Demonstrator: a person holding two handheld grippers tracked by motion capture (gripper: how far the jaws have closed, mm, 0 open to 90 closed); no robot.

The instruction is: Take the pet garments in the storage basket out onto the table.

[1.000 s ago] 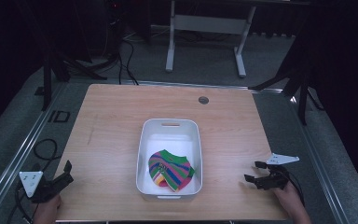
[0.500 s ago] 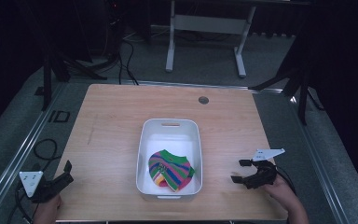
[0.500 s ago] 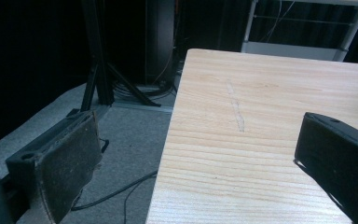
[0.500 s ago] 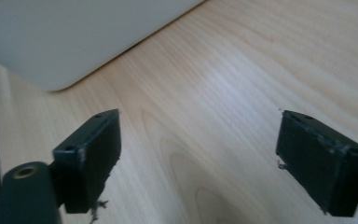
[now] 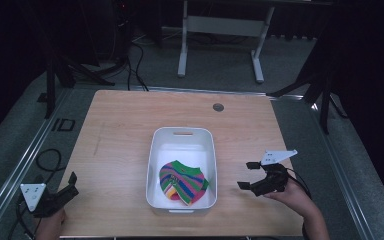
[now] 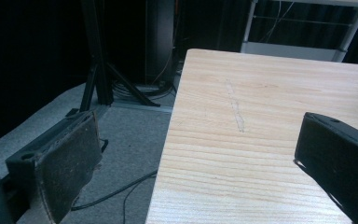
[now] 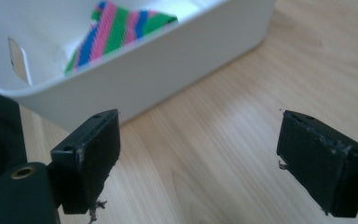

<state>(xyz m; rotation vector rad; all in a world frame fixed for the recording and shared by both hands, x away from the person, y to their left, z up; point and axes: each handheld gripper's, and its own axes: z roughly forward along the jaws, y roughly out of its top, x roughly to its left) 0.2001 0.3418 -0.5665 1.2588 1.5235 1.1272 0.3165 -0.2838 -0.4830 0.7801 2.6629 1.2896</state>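
A white plastic bin (image 5: 181, 135) stands in the middle of the wooden table (image 5: 120, 130). Inside it lies a crumpled striped cloth (image 5: 182, 182) in green, pink, blue and yellow. My right gripper (image 5: 247, 175) hovers just right of the bin, open, jaws pointing toward its wall with nothing between them. In the right gripper view the bin (image 7: 135, 74) and the cloth (image 7: 116, 28) fill the top, close ahead. My left gripper (image 5: 71, 182) rests at the table's front left corner, open and empty; its view looks along the table's left edge (image 6: 172, 140).
A round grommet (image 5: 218, 107) sits near the table's far edge. Grey carpet, cables (image 5: 45, 160) and dark stand legs (image 6: 98, 79) lie off the left side. A white frame (image 5: 220, 30) stands behind the table.
My right gripper has moved left and forward, from the table's right edge toward the bin. The left gripper has stayed put.
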